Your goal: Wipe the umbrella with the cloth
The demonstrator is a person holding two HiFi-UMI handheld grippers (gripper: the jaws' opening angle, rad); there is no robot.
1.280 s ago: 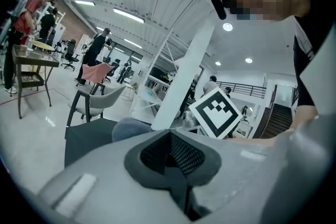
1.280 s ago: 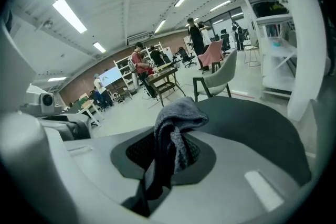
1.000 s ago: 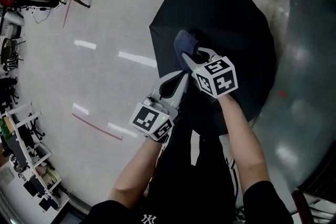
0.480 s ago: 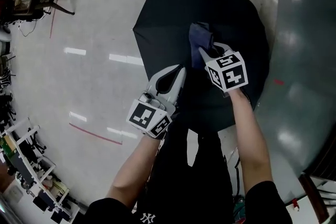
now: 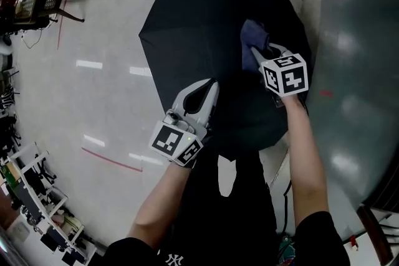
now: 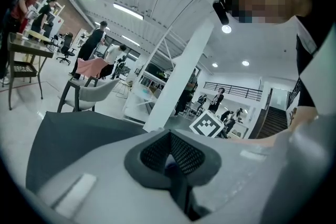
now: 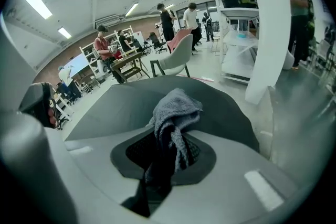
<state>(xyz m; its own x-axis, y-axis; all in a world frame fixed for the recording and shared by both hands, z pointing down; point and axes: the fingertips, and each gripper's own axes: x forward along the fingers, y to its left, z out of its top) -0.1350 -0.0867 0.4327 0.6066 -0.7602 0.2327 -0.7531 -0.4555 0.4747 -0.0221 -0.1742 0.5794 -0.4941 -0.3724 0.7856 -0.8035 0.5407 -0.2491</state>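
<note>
Here, right claw (image 5: 254, 53) pinches fuzzy cloth (image 5: 252, 35) against domed black umbrella (image 5: 187, 28)

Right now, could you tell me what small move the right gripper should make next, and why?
Probably draw the right gripper leftward over the umbrella. Its jaws are shut on the cloth, which rests on the canopy's right side, with broad black panels to its left.

Showing smooth, matt black fabric on the umbrella (image 5: 199, 22). Presenting rough, looped terry pile on the blue-grey cloth (image 7: 176, 110). Showing smooth matt grey plastic on the right gripper (image 5: 257, 56). Reflecting lights off the glossy floor (image 5: 93, 96).
</note>
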